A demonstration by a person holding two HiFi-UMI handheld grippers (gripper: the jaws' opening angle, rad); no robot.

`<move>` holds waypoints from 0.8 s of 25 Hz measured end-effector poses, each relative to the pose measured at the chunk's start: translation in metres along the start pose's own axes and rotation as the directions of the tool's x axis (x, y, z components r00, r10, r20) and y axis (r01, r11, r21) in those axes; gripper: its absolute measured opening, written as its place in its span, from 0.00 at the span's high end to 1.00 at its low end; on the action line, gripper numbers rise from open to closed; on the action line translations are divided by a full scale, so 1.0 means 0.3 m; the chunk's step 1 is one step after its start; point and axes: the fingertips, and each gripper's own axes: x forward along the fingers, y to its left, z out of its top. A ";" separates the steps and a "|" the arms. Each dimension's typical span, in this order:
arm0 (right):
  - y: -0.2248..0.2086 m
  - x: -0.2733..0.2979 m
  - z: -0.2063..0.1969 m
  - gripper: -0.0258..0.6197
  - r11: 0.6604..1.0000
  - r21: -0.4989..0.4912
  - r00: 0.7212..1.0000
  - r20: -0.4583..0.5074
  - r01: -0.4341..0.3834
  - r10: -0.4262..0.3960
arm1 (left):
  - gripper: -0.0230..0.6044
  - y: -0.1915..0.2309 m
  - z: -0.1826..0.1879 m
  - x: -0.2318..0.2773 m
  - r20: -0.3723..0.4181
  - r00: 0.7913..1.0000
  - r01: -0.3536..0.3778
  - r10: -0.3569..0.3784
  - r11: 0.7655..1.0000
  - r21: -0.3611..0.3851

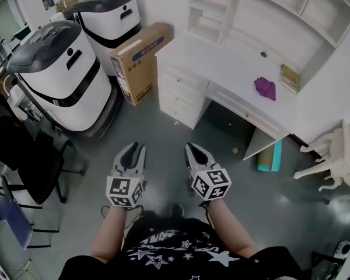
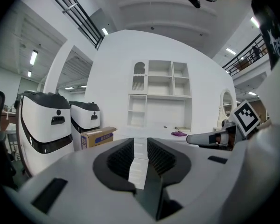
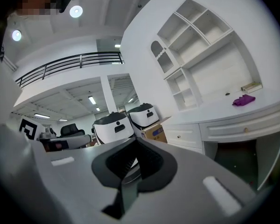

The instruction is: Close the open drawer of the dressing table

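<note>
The white dressing table (image 1: pixel 233 63) stands at the upper right of the head view, with a shelf unit on top. Its wide middle drawer (image 1: pixel 245 111) seems to stick out a little over the knee space; the same drawer (image 3: pixel 245 125) shows in the right gripper view. A stack of small drawers (image 1: pixel 178 95) sits at the table's left end. My left gripper (image 1: pixel 131 151) and right gripper (image 1: pixel 193 151) hover side by side over the floor, well short of the table. Both point toward it, with a gap between the pads and nothing in it. The left gripper (image 2: pixel 140 146) faces the table front.
A purple cloth (image 1: pixel 265 88) and a small book (image 1: pixel 290 77) lie on the tabletop. A cardboard box (image 1: pixel 141 63) leans by the table's left end, beside two white machines (image 1: pixel 64 77). Black chairs (image 1: pixel 23 156) stand at the left. A white carved stool (image 1: pixel 332 156) and a teal item (image 1: pixel 270 156) are at the right.
</note>
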 end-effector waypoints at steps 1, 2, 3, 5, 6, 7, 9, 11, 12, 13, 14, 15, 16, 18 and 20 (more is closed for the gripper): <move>0.014 -0.009 -0.006 0.96 1.000 -0.005 1.000 0.000 0.003 -0.003 | 0.81 0.003 -0.003 -0.023 0.003 1.000 0.002 -0.002 1.000 -0.004; 0.031 -0.019 -0.013 0.96 1.000 -0.009 1.000 -0.002 0.007 -0.007 | 0.81 0.006 -0.004 -0.049 0.009 1.000 0.006 -0.006 1.000 -0.008; 0.052 -0.029 -0.021 0.96 1.000 -0.012 1.000 -0.005 0.009 -0.009 | 0.81 0.008 -0.002 -0.077 0.015 1.000 0.010 -0.010 1.000 -0.012; 0.105 -0.051 -0.040 0.96 1.000 -0.020 1.000 -0.013 0.012 -0.012 | 0.81 0.016 0.006 -0.138 0.029 0.999 0.014 -0.013 1.000 -0.022; 0.138 -0.063 -0.050 0.96 1.000 -0.022 1.000 -0.015 0.014 -0.014 | 0.81 0.023 0.011 -0.169 0.035 0.999 0.013 -0.013 1.000 -0.025; 0.175 -0.075 -0.060 0.96 1.000 -0.023 1.000 -0.014 0.015 -0.015 | 0.81 0.030 0.015 -0.202 0.040 0.999 0.014 -0.013 1.000 -0.026; 0.260 -0.099 -0.085 0.96 0.999 -0.030 1.000 -0.011 0.012 -0.012 | 0.81 0.043 0.017 -0.273 0.045 0.999 0.020 -0.019 1.000 -0.017; 0.346 -0.121 -0.113 0.96 0.999 -0.047 1.000 -0.017 0.002 -0.002 | 0.81 0.054 0.014 -0.345 0.047 0.998 0.028 -0.028 1.000 -0.004; 0.385 -0.131 -0.128 0.96 0.998 -0.055 1.000 -0.022 -0.003 0.002 | 0.81 0.061 0.013 -0.382 0.049 0.998 0.031 -0.031 1.000 -0.002; 0.421 -0.142 -0.143 0.96 0.998 -0.060 1.000 -0.028 -0.008 0.006 | 0.81 0.069 0.011 -0.418 0.051 0.998 0.033 -0.033 0.999 -0.002; 0.455 -0.153 -0.158 0.96 0.998 -0.063 0.999 -0.032 -0.012 0.010 | 0.81 0.078 0.009 -0.453 0.053 0.998 0.034 -0.033 0.999 -0.003; 0.488 -0.164 -0.172 0.96 0.998 -0.065 0.999 -0.034 -0.016 0.014 | 0.81 0.088 0.007 -0.487 0.056 0.998 0.034 -0.033 0.999 -0.005; 0.518 -0.177 -0.186 0.96 0.998 -0.067 0.999 -0.036 -0.020 0.017 | 0.81 0.096 0.003 -0.521 0.057 0.998 0.034 -0.033 0.999 -0.008; 0.574 -0.205 -0.212 0.96 0.997 -0.075 0.999 -0.043 -0.026 0.023 | 0.81 0.107 -0.008 -0.586 0.056 0.998 0.037 -0.036 0.999 -0.011; 0.624 -0.236 -0.235 0.96 0.996 -0.084 0.999 -0.047 -0.030 0.026 | 0.81 0.112 -0.024 -0.649 0.053 0.998 0.039 -0.038 0.999 -0.013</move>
